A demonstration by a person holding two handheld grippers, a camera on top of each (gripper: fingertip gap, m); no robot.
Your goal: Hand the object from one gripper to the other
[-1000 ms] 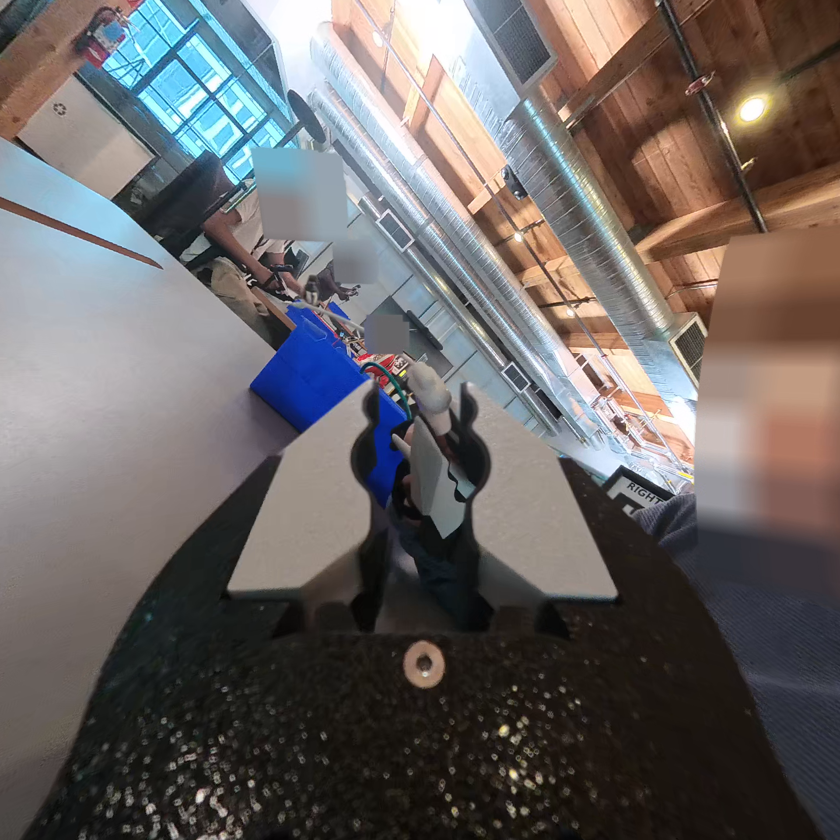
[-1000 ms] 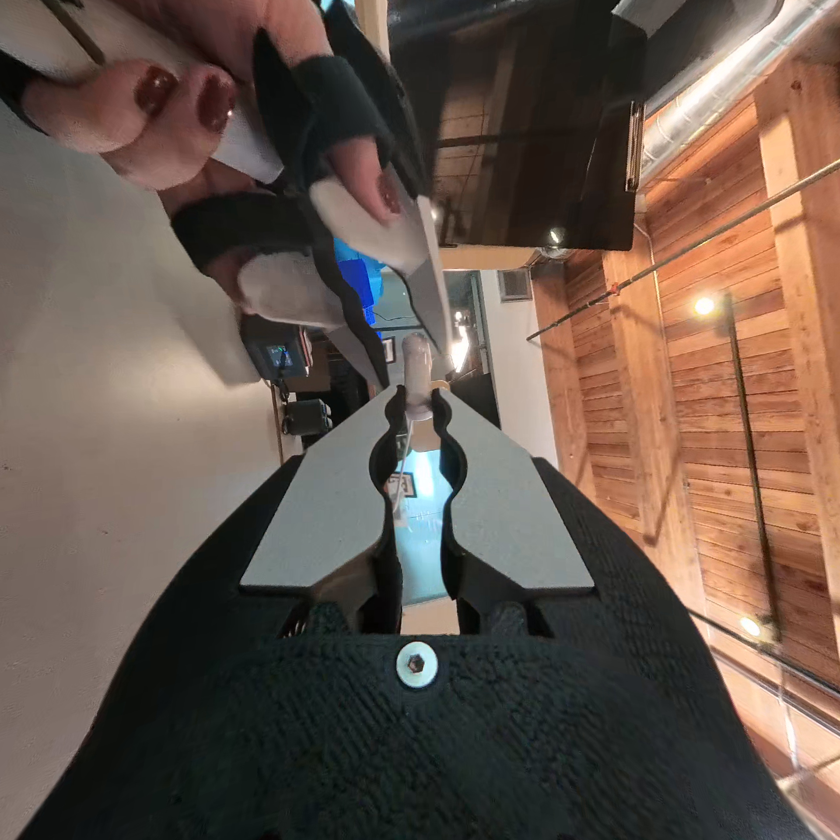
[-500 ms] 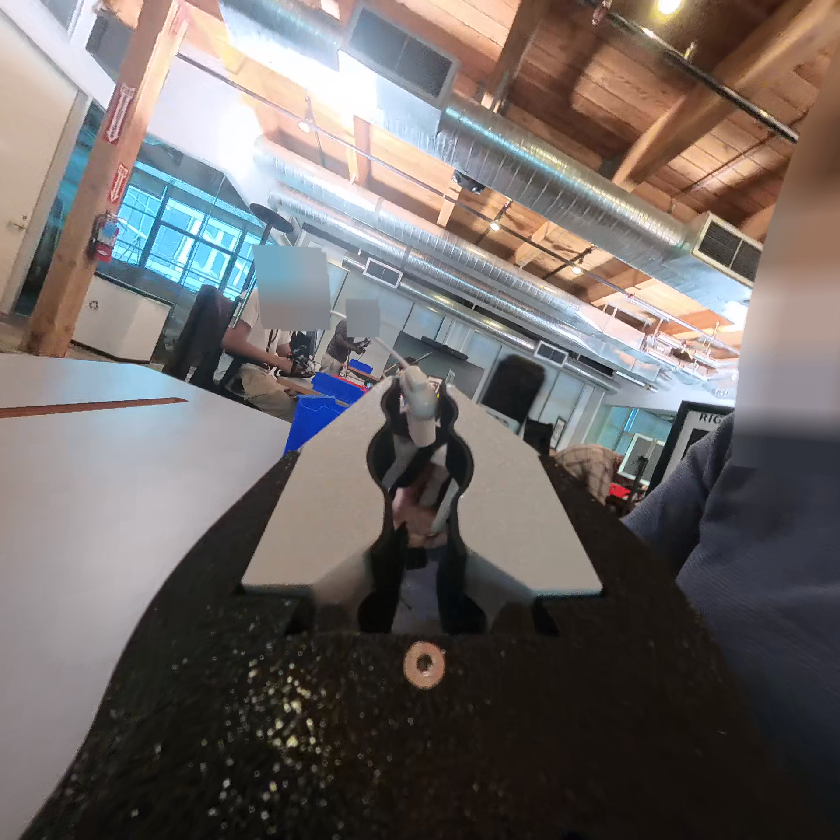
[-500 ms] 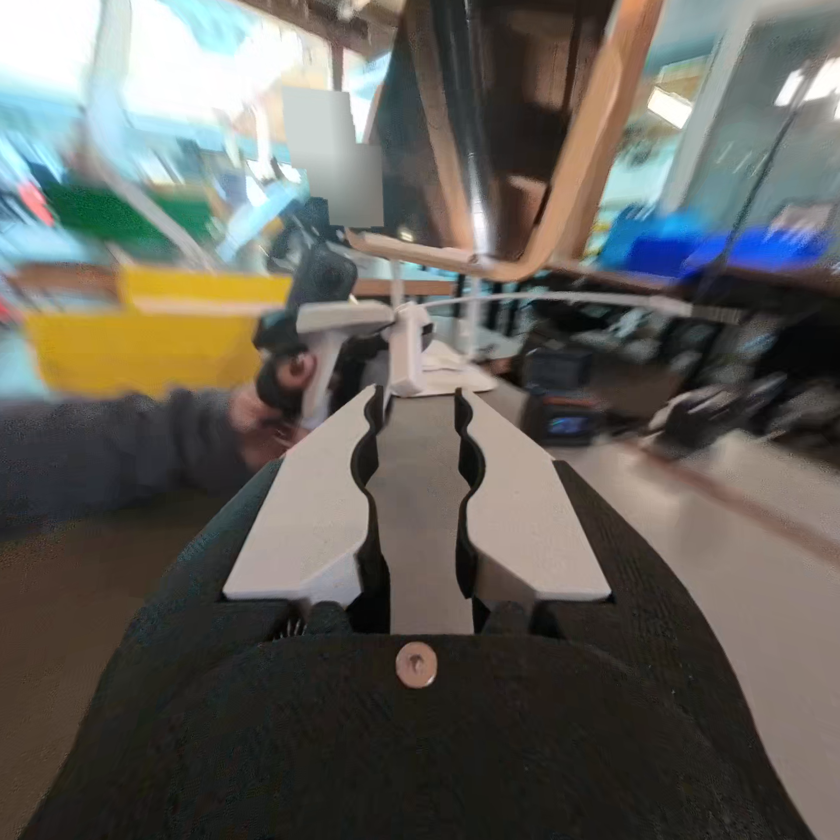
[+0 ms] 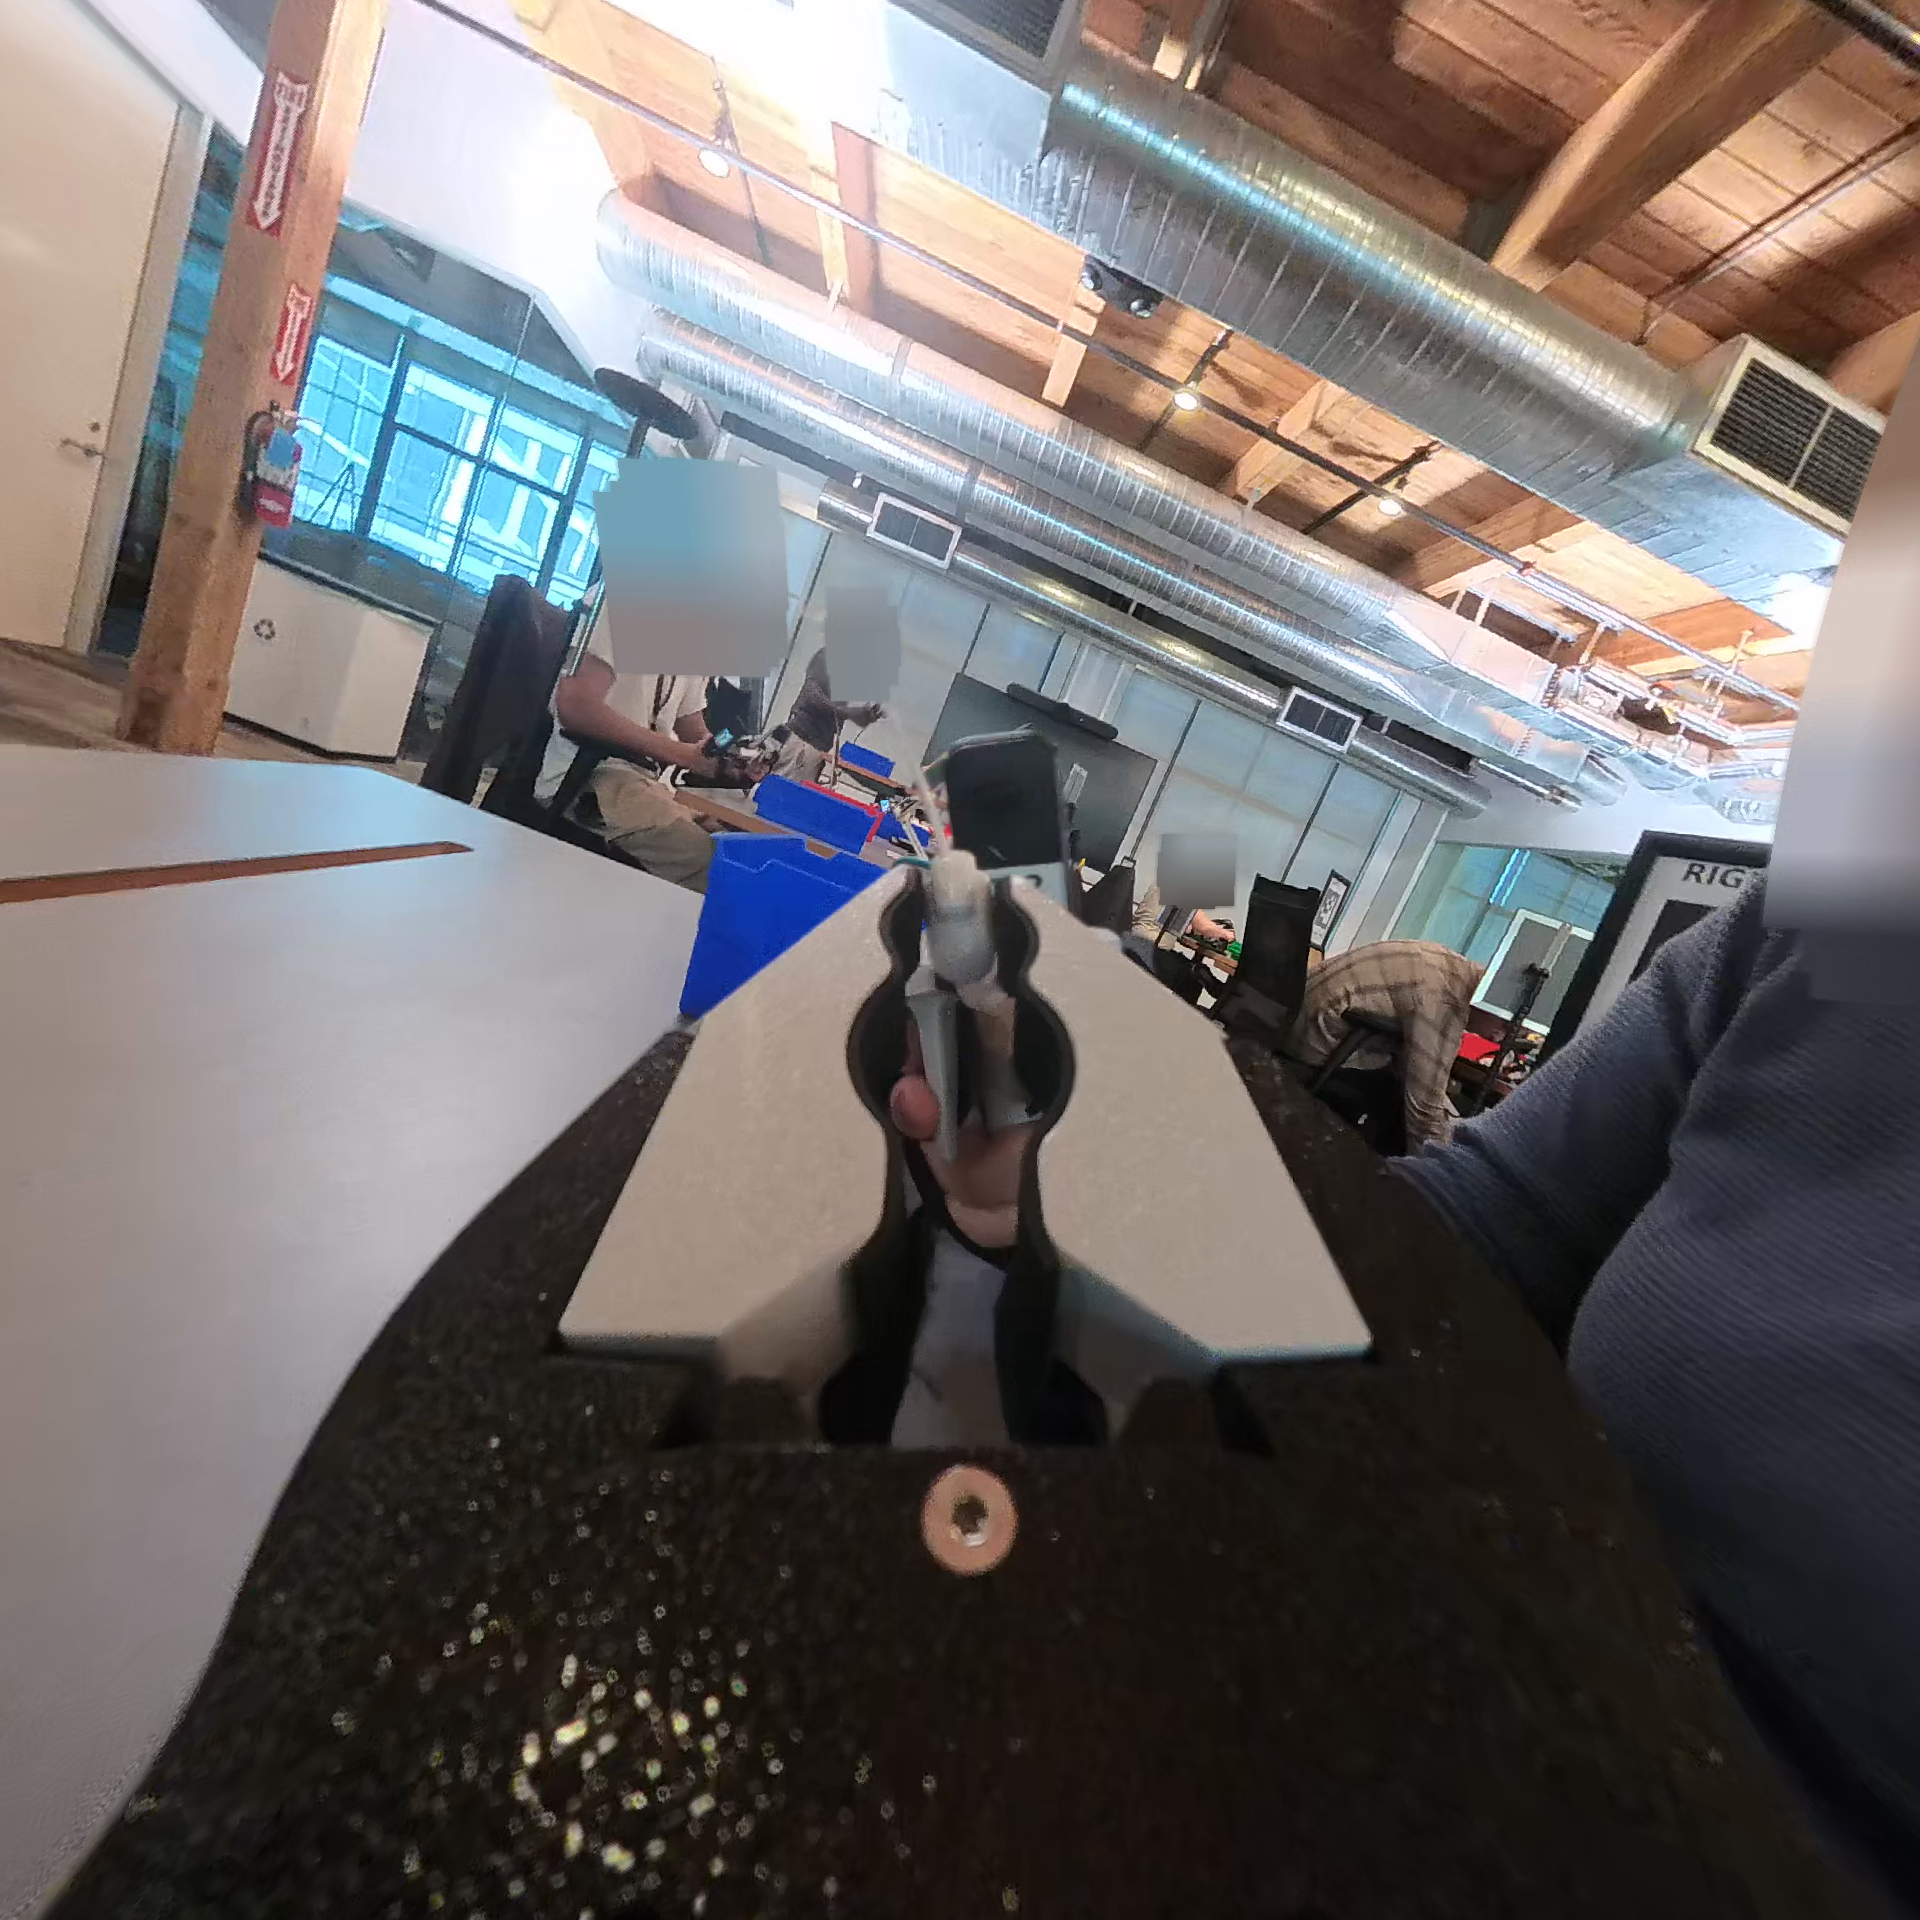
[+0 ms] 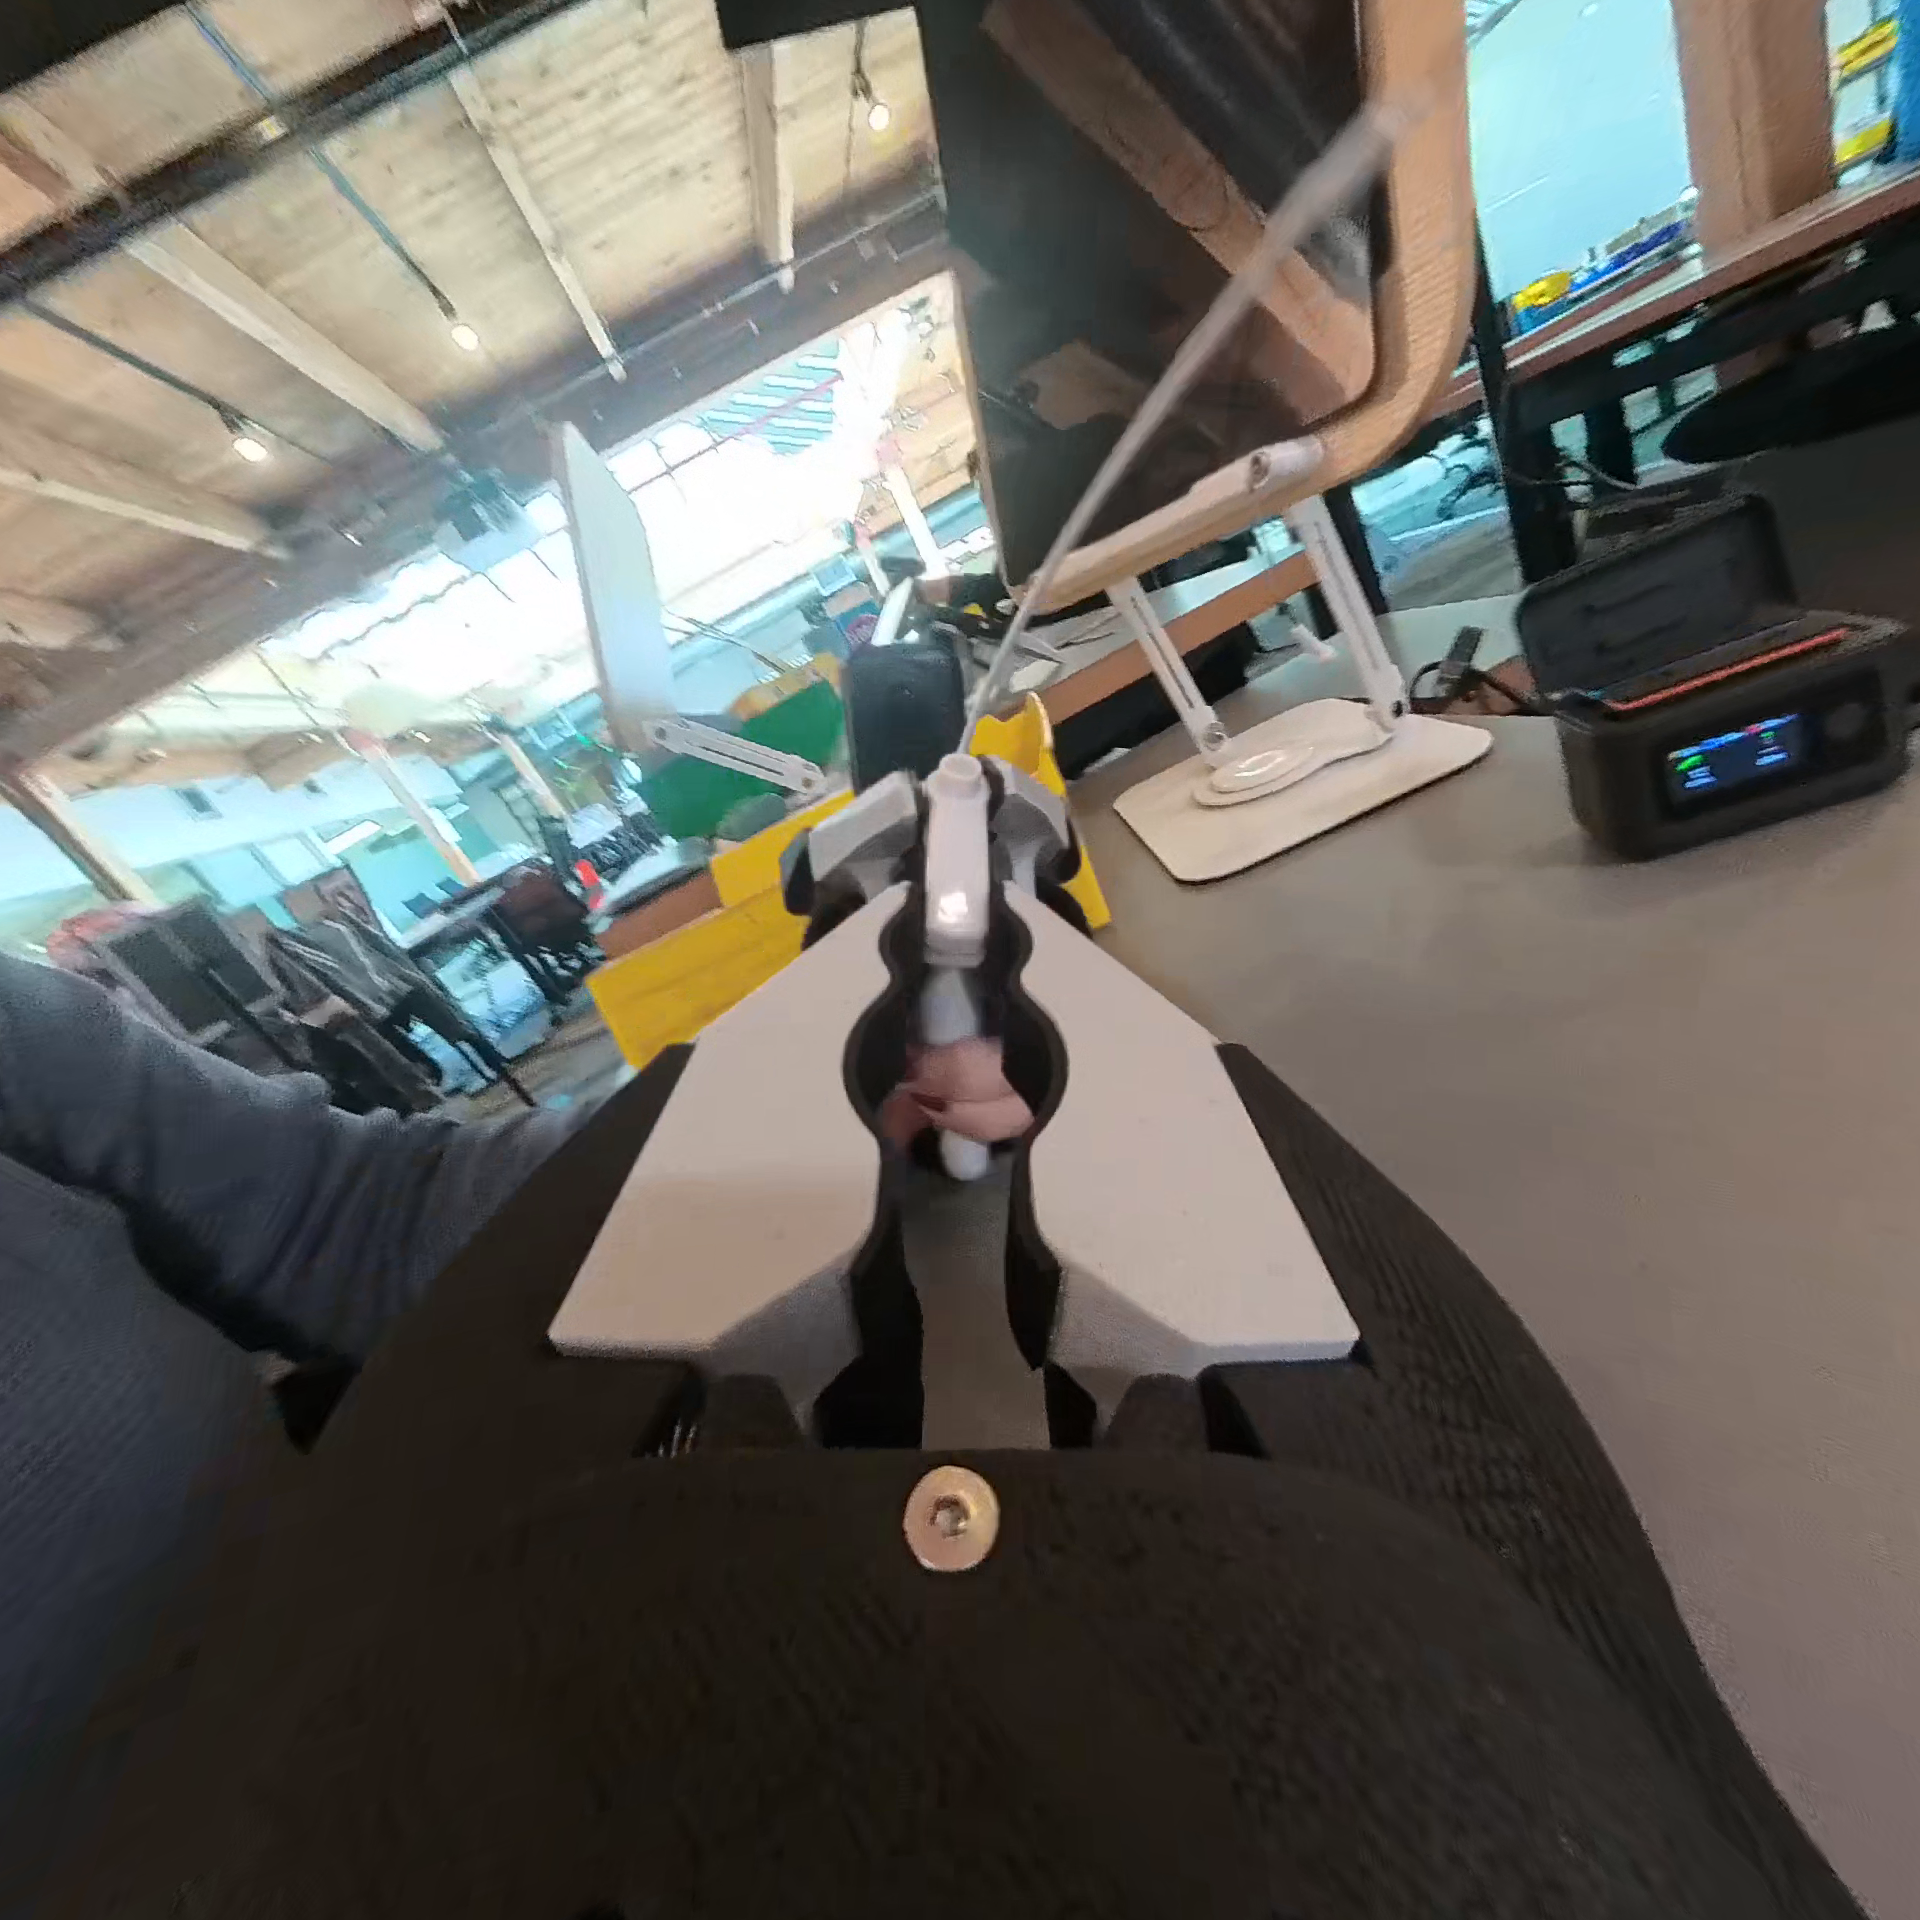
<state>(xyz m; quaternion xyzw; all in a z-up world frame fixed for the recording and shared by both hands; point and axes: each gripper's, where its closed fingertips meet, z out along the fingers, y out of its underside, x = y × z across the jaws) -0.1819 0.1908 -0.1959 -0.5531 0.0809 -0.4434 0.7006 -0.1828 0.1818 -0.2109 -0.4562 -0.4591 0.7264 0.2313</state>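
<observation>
A small white cable plug [image 5: 961,920] with a thin white cable [image 6: 1143,416] is held in the air between my two grippers, which face each other. My left gripper [image 5: 958,904] is shut on the plug at its fingertips. My right gripper [image 6: 958,920] is also shut on the plug [image 6: 954,862], gripping its near part. In the right wrist view the left gripper's grey fingers [image 6: 862,831] clamp the plug's far part. Through the left gripper's gap I see the right gripper's fingers [image 5: 930,1049] and a person's hand [image 5: 977,1174].
A grey table [image 5: 312,1039] lies below, with a blue bin [image 5: 769,914] at its far edge. The right wrist view shows a yellow bin [image 6: 707,956], a white stand base [image 6: 1299,800] and a black case with a lit screen [image 6: 1725,727]. People sit at desks behind. Left and right tips are no more than a few centimetres apart.
One second ago the right gripper held the plug and the left was open. The left then shut on it and the right opened. Now the right has shut on it again.
</observation>
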